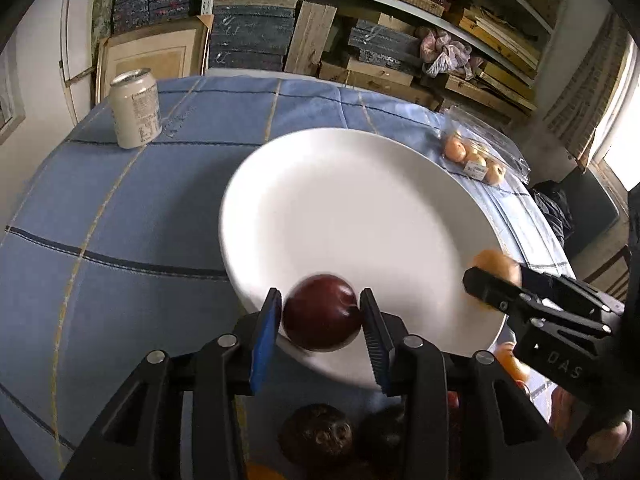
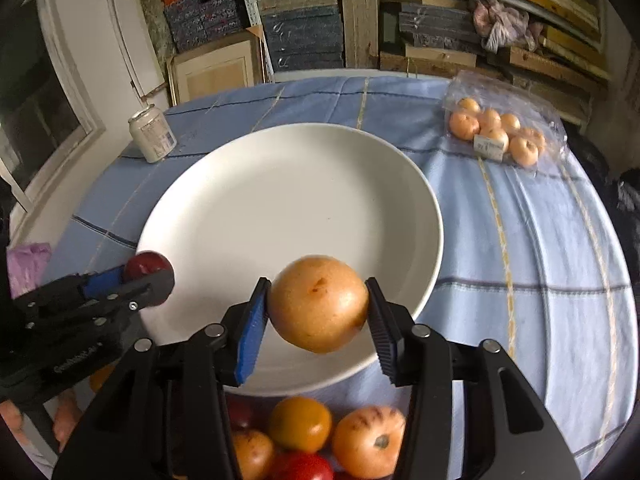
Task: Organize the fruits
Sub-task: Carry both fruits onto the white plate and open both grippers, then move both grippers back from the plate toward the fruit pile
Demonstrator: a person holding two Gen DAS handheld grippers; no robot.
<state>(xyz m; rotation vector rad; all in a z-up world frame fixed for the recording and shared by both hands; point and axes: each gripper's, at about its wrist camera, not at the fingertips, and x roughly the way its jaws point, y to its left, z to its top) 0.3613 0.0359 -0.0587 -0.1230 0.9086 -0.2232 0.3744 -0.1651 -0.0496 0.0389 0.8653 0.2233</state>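
Left wrist view first: my left tongs (image 1: 321,317) hold a dark red apple (image 1: 321,312) between the pads, jaws only partly apart and closed on its sides, above the near rim of the white plate (image 1: 340,208). Right wrist view: my right tongs (image 2: 318,312) grip a yellow-orange fruit (image 2: 318,304) the same way, jaws spread just wide enough for it, also over the plate's near edge. Each tool shows in the other's picture, so the two sit side by side, the apple toward the plate's left side and the yellow fruit toward its right.

The plate itself is bare; nothing lies in it. It stands in the middle of the blue checked tablecloth (image 2: 520,240). Below my right tongs, at the near edge of the table, a heap of fruit (image 2: 320,436) waits: orange, red and striped pieces. A clear bag of small oranges (image 2: 496,132) sits toward the far right corner, and a drink can (image 2: 152,136) stands toward the far left corner.

As I judge it, the sorting has barely begun: two fruits are lifted and about to go down, none is placed, and the whole heap remains. Whether the bagged ones belong to the job I cannot tell.
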